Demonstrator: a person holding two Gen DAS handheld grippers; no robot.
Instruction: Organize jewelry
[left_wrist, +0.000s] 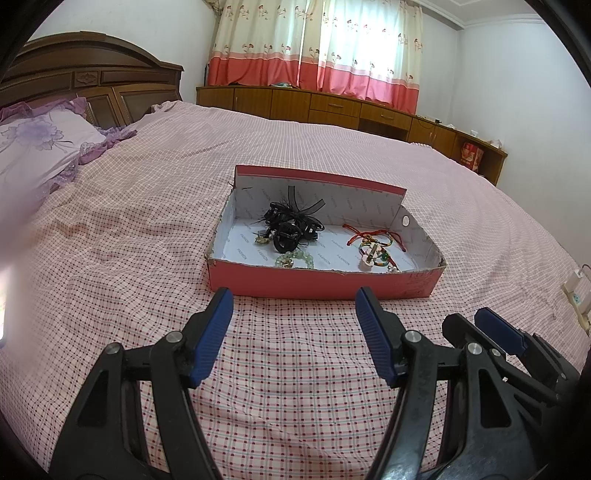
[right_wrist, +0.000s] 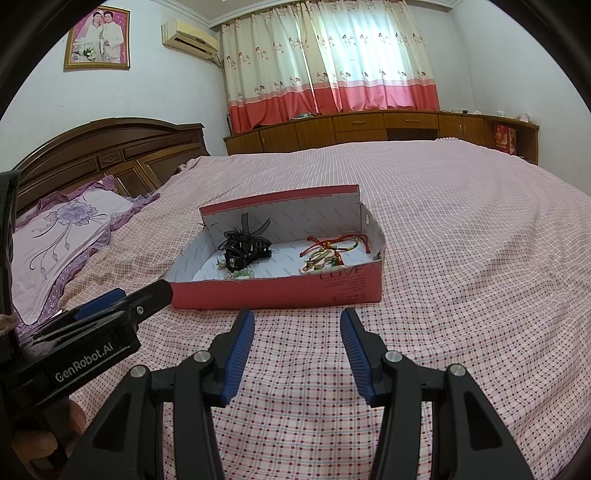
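A shallow pink cardboard box (left_wrist: 325, 282) (right_wrist: 280, 293) with a white printed lining lies on the checked bedspread. Inside at the left is a heap of black hair clips (left_wrist: 291, 223) (right_wrist: 242, 249) with a pale green bead bracelet (left_wrist: 295, 260) in front of it. At the right lie red and multicoloured cord bracelets (left_wrist: 373, 245) (right_wrist: 334, 249). My left gripper (left_wrist: 295, 308) is open and empty, just in front of the box. My right gripper (right_wrist: 297, 326) is open and empty, also just short of the box. Each gripper shows at the edge of the other's view.
The pink checked bedspread (left_wrist: 147, 221) covers a wide bed. A purple flowered pillow (right_wrist: 70, 236) and a wooden headboard (right_wrist: 110, 155) are at the left. Low wooden cabinets (right_wrist: 388, 127) under curtains run along the far wall. A white power strip (left_wrist: 578, 299) lies at the bed's right edge.
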